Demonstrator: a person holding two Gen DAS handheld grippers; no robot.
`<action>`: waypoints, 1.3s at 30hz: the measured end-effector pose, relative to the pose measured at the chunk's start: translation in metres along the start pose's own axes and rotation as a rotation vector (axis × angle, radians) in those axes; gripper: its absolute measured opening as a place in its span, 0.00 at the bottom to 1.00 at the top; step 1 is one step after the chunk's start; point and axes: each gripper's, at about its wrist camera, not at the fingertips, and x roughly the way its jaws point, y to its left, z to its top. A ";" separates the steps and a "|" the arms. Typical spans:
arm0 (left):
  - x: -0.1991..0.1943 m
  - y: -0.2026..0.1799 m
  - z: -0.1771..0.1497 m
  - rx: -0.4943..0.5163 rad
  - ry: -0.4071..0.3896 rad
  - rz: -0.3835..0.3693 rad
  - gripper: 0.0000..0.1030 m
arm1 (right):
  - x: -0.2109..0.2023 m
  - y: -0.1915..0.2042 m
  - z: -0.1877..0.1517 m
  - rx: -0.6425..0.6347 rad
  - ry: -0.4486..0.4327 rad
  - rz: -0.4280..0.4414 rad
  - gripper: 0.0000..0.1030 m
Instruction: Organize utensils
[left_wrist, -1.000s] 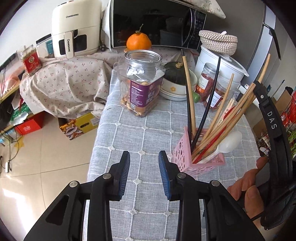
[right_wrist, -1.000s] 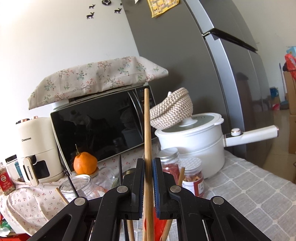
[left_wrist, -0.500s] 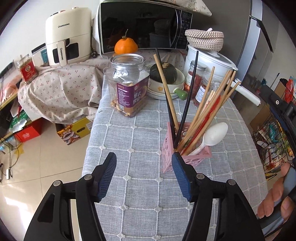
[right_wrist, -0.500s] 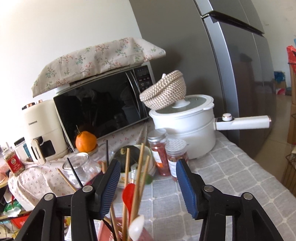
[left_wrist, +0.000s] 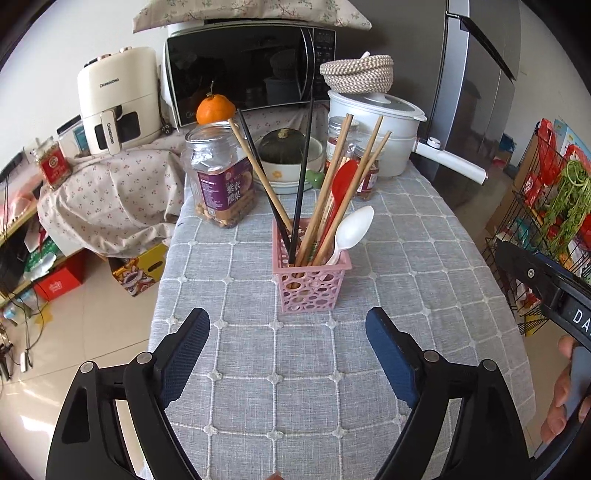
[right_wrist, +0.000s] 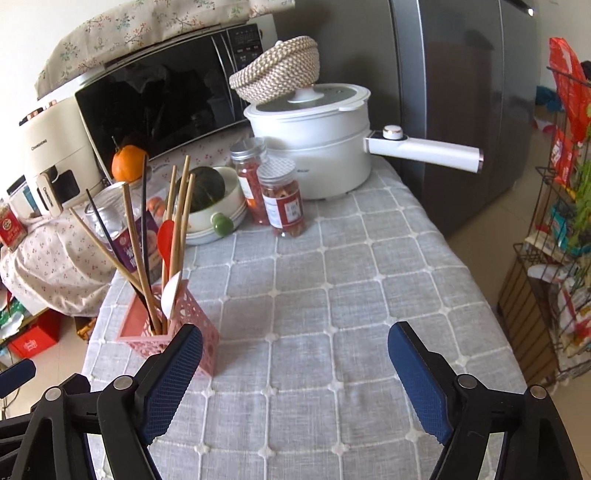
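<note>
Tablecloth of grey fabric with a white stitched grid (left_wrist: 388, 236) is being seen spread over the whole table, with the tall grey steel refrigerator (right_wrist: 461, 92) standing just beyond the table's far end. A black-fronted microwave oven under a floral cloth (left_wrist: 243, 70) is being viewed at the back, beside a cream air fryer (left_wrist: 114, 96). A white lidded electric pot with a long straight handle (right_wrist: 314, 144) is being noted near the far right corner, a woven rope basket (right_wrist: 277, 70) resting tilted on its lid.

A pink perforated plastic utensil basket (left_wrist: 310, 284) is being observed upright on the cloth, near the middle in the left wrist view and near the left edge in the right wrist view. Wooden chopsticks (left_wrist: 325, 192), black chopsticks (left_wrist: 304, 177), a red spoon (left_wrist: 341, 184) and a white plastic spoon (left_wrist: 351, 229) are being held inside it, leaning outward.

The left gripper (left_wrist: 288, 354) is being kept spread wide, nothing between its blue pads, with the basket just ahead of it. The right gripper (right_wrist: 295, 373) is likewise being held wide apart and empty, its left finger (right_wrist: 173, 373) overlapping the basket's near corner in view; whether contact is being made cannot be told.
</note>
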 end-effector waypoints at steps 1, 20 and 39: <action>-0.002 -0.002 -0.002 0.001 -0.002 -0.005 0.87 | -0.003 0.001 -0.001 -0.018 0.004 0.000 0.88; -0.004 -0.023 -0.001 0.026 -0.021 -0.004 0.88 | -0.006 -0.005 -0.005 -0.127 0.038 -0.029 0.93; -0.007 -0.023 -0.002 0.043 -0.024 -0.008 0.88 | -0.001 -0.003 -0.008 -0.125 0.055 -0.035 0.93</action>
